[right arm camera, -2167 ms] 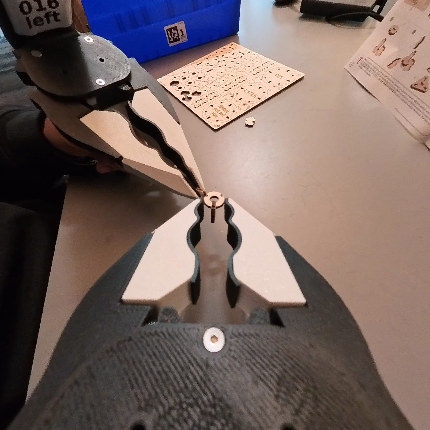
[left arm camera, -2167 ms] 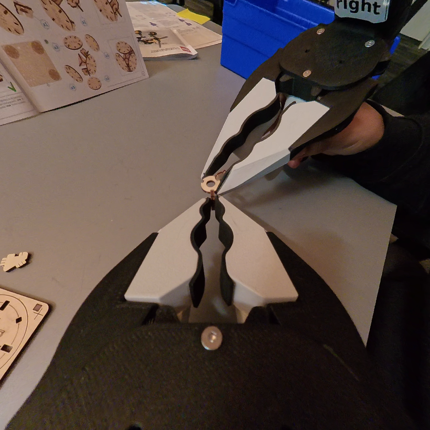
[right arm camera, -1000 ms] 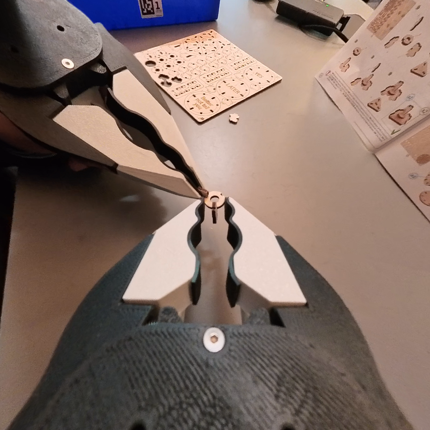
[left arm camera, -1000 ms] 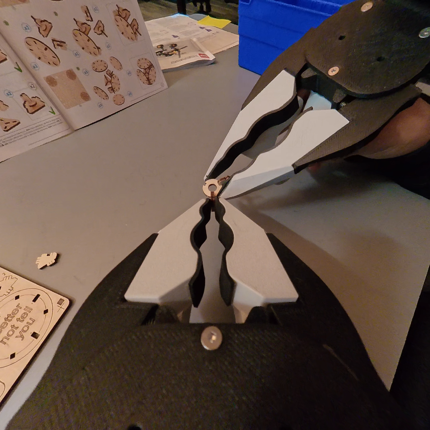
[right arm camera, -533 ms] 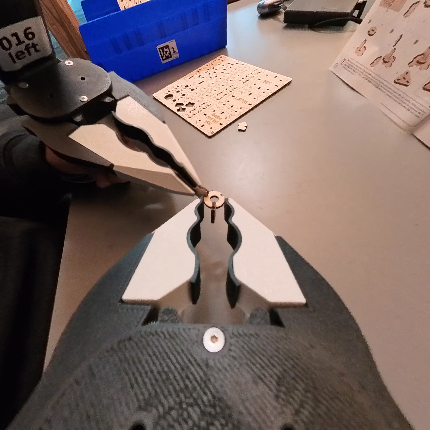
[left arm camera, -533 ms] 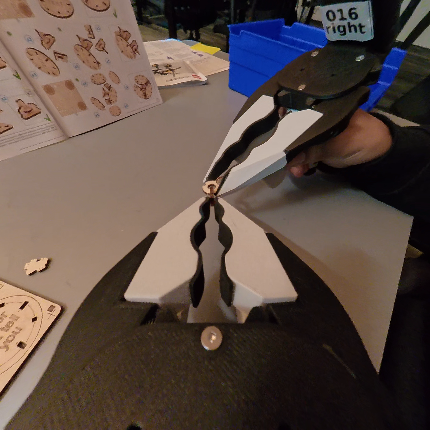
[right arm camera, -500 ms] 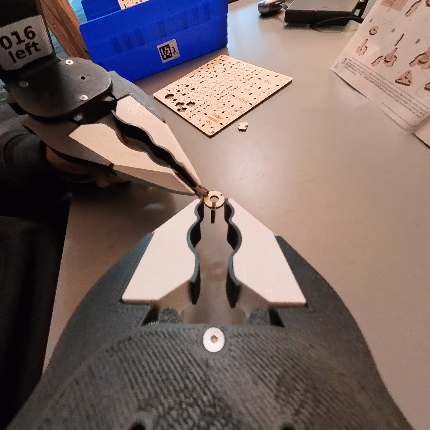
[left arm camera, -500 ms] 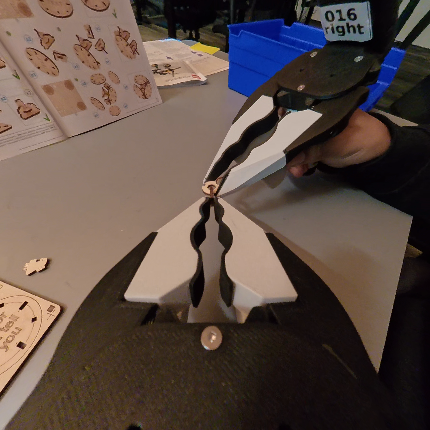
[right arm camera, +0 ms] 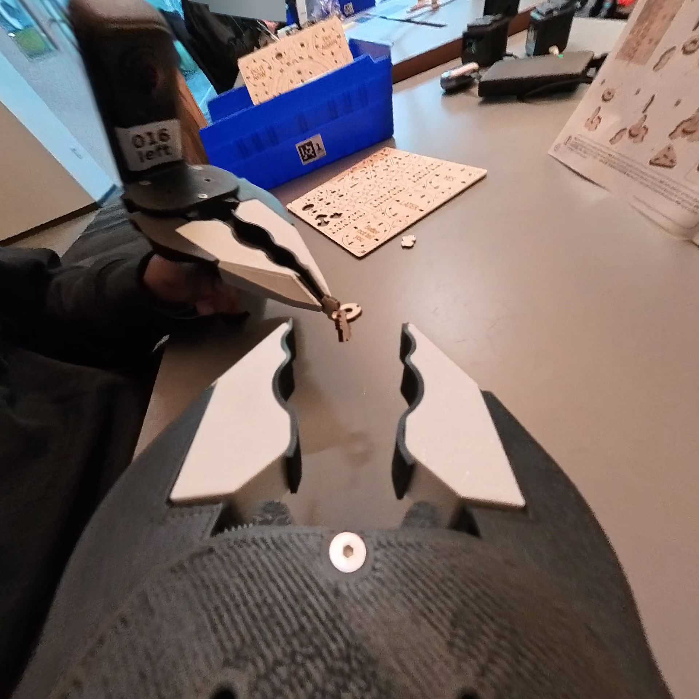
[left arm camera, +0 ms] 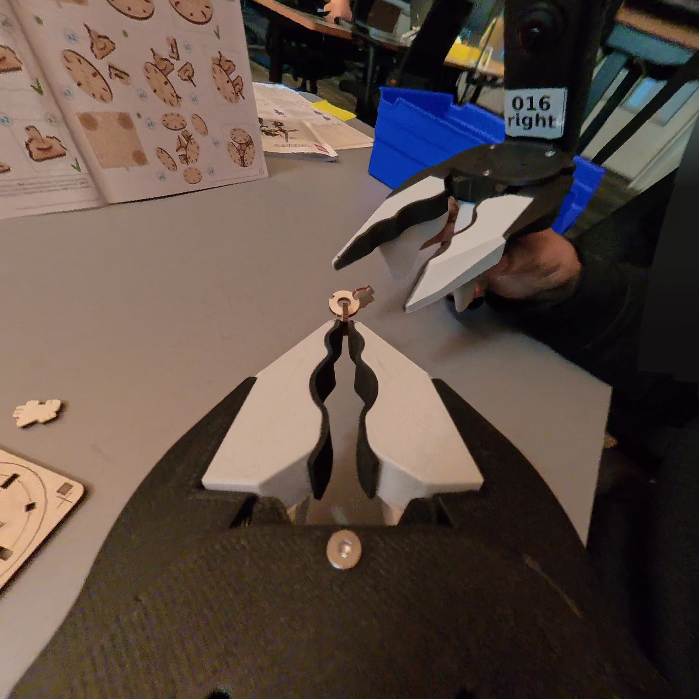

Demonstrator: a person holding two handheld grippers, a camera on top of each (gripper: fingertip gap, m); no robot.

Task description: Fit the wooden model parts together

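Note:
A small wooden ring (left arm camera: 344, 302) with two small wooden tabs slotted into it hangs in the air above the grey table (left arm camera: 189, 283). My left gripper (left arm camera: 344, 324) is shut on the near tab and carries the whole small assembly. My right gripper (left arm camera: 372, 286) is open, a little behind and to the right of the ring, and touches nothing. In the right wrist view the assembly (right arm camera: 346, 314) hangs from the left gripper's tip (right arm camera: 321, 302), just ahead of my right gripper (right arm camera: 347, 327), whose fingers (right arm camera: 242, 408) stand wide apart and clear of it.
A wooden part sheet (right arm camera: 386, 196) and a loose wooden piece (right arm camera: 408, 239) lie on the table; both also show in the left wrist view, sheet (left arm camera: 30, 503) and piece (left arm camera: 38, 412). A blue bin (left arm camera: 435, 128) and an open instruction booklet (left arm camera: 113, 94) stand behind. My left and right fingertips are right by each other.
My right gripper has opened, let go of the ring assembly and drawn back from it. My left gripper has stayed shut on its tab and now carries the assembly alone.

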